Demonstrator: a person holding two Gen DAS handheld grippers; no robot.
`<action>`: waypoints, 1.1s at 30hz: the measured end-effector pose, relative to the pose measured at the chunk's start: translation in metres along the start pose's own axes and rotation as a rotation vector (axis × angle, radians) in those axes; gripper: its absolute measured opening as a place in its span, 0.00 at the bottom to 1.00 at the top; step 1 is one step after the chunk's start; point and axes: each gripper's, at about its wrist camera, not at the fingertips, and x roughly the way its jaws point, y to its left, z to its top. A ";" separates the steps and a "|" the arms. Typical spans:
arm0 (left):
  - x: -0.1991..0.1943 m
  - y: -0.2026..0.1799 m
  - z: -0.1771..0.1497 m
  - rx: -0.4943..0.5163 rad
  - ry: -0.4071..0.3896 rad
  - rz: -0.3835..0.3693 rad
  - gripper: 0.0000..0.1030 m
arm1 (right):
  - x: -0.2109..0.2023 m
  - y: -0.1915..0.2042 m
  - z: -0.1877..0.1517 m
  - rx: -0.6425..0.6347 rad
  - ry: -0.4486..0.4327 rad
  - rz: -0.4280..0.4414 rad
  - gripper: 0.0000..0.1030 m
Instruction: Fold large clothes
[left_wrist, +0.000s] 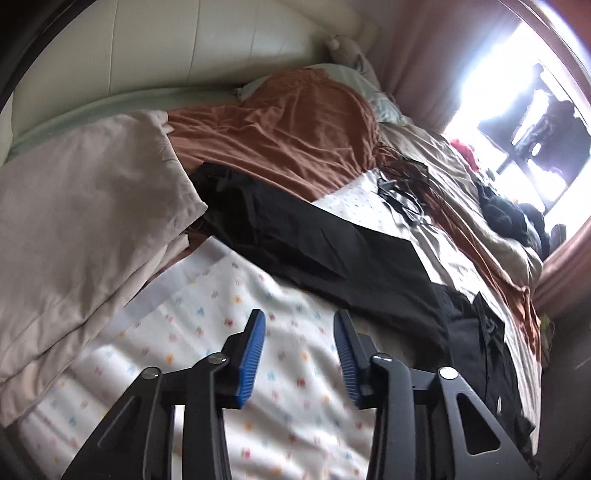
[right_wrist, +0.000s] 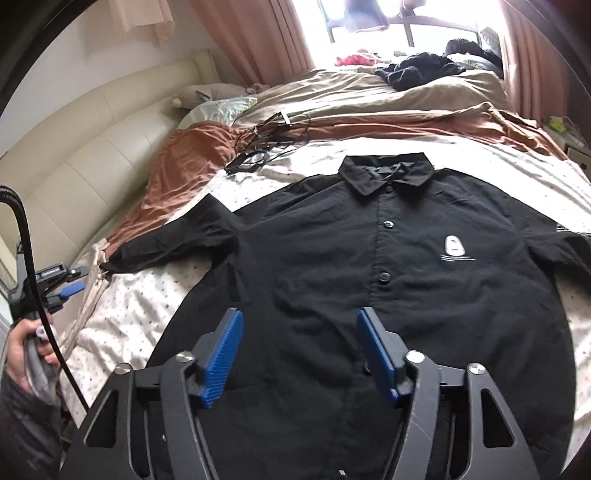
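A black short-sleeved button shirt (right_wrist: 314, 251) lies spread flat and front up on a white dotted sheet (right_wrist: 140, 310), collar at the far end and a white logo on the chest. My right gripper (right_wrist: 299, 314) hovers over its lower front, open, with nothing between the blue pads. My left gripper (left_wrist: 300, 317) is open over the dotted sheet (left_wrist: 207, 332), also with nothing between its pads, and the shirt's sleeve (left_wrist: 314, 240) lies just ahead to the right. In the right wrist view the left gripper (right_wrist: 70, 290) shows at the far left, held by a hand (right_wrist: 22, 354).
A beige pillow (left_wrist: 85, 206) lies to the left of the sheet, a rust-brown blanket (left_wrist: 280, 129) beyond the sleeve. A tangle of black cables (right_wrist: 266, 144) sits past the collar. A beige duvet (right_wrist: 369, 92) carries dark clothes (right_wrist: 417, 66) near the window. A cream headboard (right_wrist: 92, 155) bounds the left.
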 end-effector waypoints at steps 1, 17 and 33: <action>0.006 0.001 0.003 -0.008 0.004 0.000 0.38 | 0.006 0.000 0.001 0.009 0.008 0.007 0.57; 0.111 0.014 0.037 -0.142 0.130 0.033 0.38 | 0.072 0.002 0.016 0.108 0.070 0.038 0.44; 0.129 -0.005 0.058 -0.068 0.073 0.132 0.06 | 0.122 0.018 0.038 0.151 0.114 0.086 0.15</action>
